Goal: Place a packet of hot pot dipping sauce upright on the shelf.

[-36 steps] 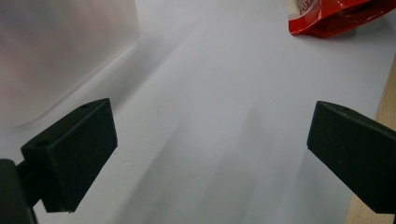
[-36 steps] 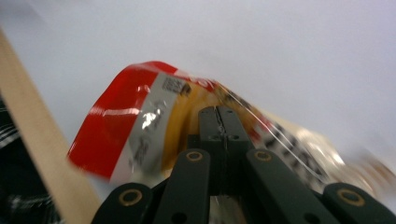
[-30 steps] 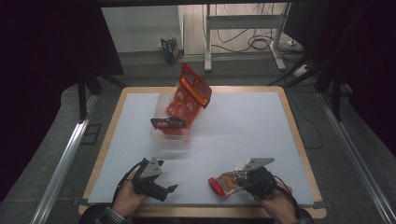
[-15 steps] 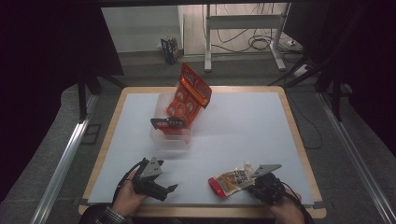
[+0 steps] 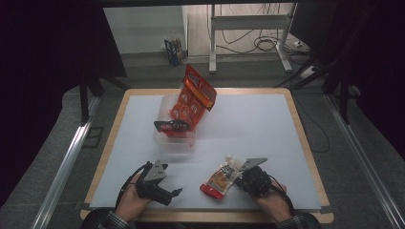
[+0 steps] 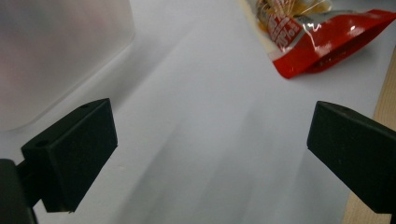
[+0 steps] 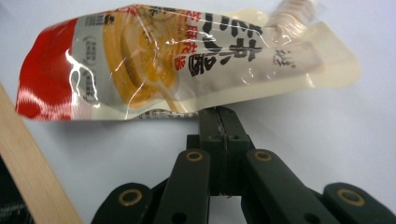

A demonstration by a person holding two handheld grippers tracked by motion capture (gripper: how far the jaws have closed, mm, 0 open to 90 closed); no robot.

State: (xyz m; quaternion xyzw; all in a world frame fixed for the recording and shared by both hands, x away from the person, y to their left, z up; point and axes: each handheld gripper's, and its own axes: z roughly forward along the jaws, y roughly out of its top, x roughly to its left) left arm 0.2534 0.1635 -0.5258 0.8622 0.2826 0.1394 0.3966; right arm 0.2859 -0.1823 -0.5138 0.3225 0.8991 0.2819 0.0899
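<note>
The right tool (image 7: 219, 116) is clamped on the edge of the sauce pouch (image 5: 221, 177), which lies on the counter (image 5: 248, 129) near its front edge. The left tool (image 5: 165, 191) rests with jaws apart, empty. The step looks like a pick-up; next, the pouch likely needs lifting toward the clear bin (image 5: 174, 136).

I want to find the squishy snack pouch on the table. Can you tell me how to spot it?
Look at the white table, along the near edge by the person's hands. The pouch lies flat by the right gripper, whose jaws are shut on its edge. It is cream and orange with a red bottom, unlike the all-red packet standing in the clear box.
</note>
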